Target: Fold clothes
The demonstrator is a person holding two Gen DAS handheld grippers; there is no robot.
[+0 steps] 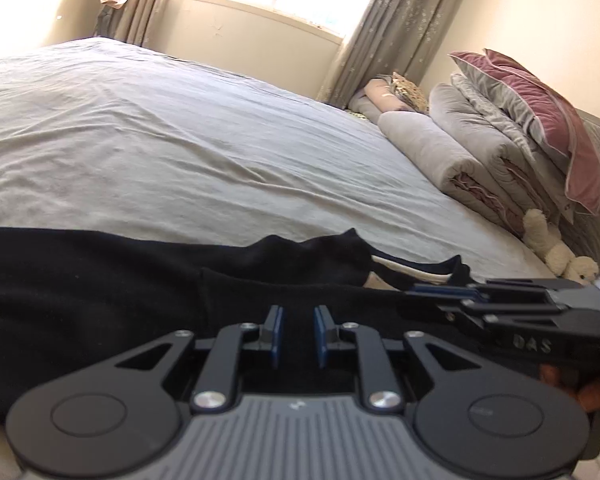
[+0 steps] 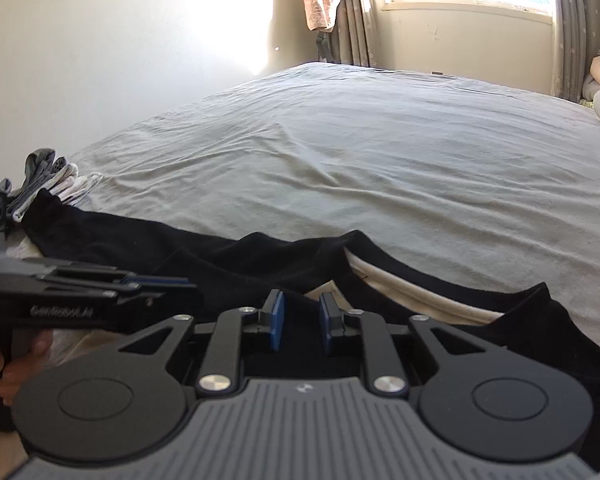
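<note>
A black garment (image 1: 100, 280) with cream stripes (image 1: 400, 272) lies crumpled along the near edge of the bed. My left gripper (image 1: 299, 312) sits low over its middle. The blue pads stand a narrow gap apart, and black cloth fills that gap. In the right wrist view the same garment (image 2: 260, 256) stretches from left to right, its cream stripes (image 2: 400, 292) showing at a fold. My right gripper (image 2: 301, 300) is closed to a narrow gap on black cloth beside that fold. The two grippers lie close side by side: the right gripper (image 1: 416, 289) shows at the right, the left gripper (image 2: 180, 280) at the left.
The grey bed sheet (image 1: 180, 140) spreads wide beyond the garment. Folded quilts and pillows (image 1: 500, 140) are stacked at the headboard, with a plush toy (image 1: 560, 256) below them. A small pile of grey and white clothes (image 2: 48, 184) lies at the bed's left corner. A hand (image 2: 20, 360) holds the left gripper.
</note>
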